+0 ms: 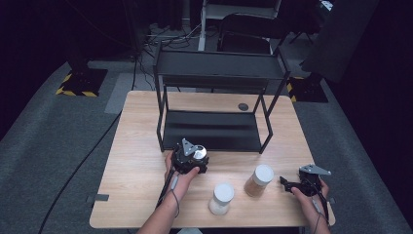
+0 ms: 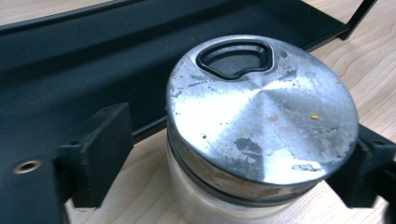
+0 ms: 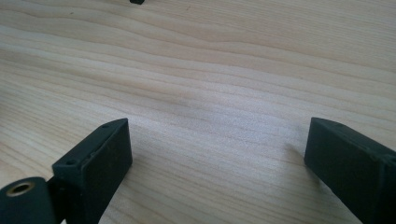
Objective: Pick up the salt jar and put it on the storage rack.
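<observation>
Jar upright — long axis vertical — between left gripper fingers.

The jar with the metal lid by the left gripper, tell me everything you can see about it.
The jar stands upright on the wooden table, right beside the front edge of the black rack's lower shelf. Its round brushed-metal lid is scuffed and blotchy, with a black-rimmed recess near one edge. The body below looks clear or pale. It sits between the left gripper's jaws: the right one seems to touch the lid's rim, the left stands apart.
</observation>
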A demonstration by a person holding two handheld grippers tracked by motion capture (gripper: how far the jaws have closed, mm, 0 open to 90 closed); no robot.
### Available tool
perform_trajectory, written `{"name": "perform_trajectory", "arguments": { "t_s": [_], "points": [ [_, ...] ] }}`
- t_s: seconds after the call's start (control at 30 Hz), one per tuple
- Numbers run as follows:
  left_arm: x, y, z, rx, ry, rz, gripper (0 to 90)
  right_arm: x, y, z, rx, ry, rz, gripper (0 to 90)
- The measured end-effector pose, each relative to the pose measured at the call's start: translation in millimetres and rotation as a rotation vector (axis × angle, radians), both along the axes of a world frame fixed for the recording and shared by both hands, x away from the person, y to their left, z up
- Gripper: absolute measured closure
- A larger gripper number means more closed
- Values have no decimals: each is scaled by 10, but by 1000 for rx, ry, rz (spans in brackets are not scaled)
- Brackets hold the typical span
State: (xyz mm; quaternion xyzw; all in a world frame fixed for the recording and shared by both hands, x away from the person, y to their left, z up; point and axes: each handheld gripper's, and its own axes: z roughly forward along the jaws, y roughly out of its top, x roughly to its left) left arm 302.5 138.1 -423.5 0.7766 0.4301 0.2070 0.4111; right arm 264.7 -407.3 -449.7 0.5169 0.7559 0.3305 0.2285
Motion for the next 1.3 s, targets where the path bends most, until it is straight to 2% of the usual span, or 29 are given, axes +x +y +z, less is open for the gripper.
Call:
{"name": "perform_trajectory", "arguments": {
  "t_s": [0.17, 0.2, 0.23, 0.37, 0.53, 0.77, 1.13, 1.3],
  "points": [
    [-2, -2, -10, 0, -8, -27, 214, 0, 0, 0, 0, 0, 0, 75],
    [-6, 5, -13, -9, -11, -38, 297, -1, 0, 0, 0, 0, 0, 75],
    [-17, -20, 3, 11, -16, -38, 297, -2, 0, 0, 0, 0, 0, 75],
    [-11, -15, 15, 6, -9, -36, 300, -3, 0, -1, 0, -1, 0, 75],
    [-13, -18, 63, 26, -7, -51, 301, -5, 0, -1, 0, -1, -1, 75],
    [-20, 56, 157, 11, -35, -50, 301, -13, -1, -2, 0, -2, -1, 77],
    [70, 206, 330, -21, -47, -26, 301, -12, -1, -1, 0, -1, -2, 76],
    [130, 280, 479, -27, -66, -17, 301, -11, 2, -2, 0, -1, -4, 76]
  ]
}}
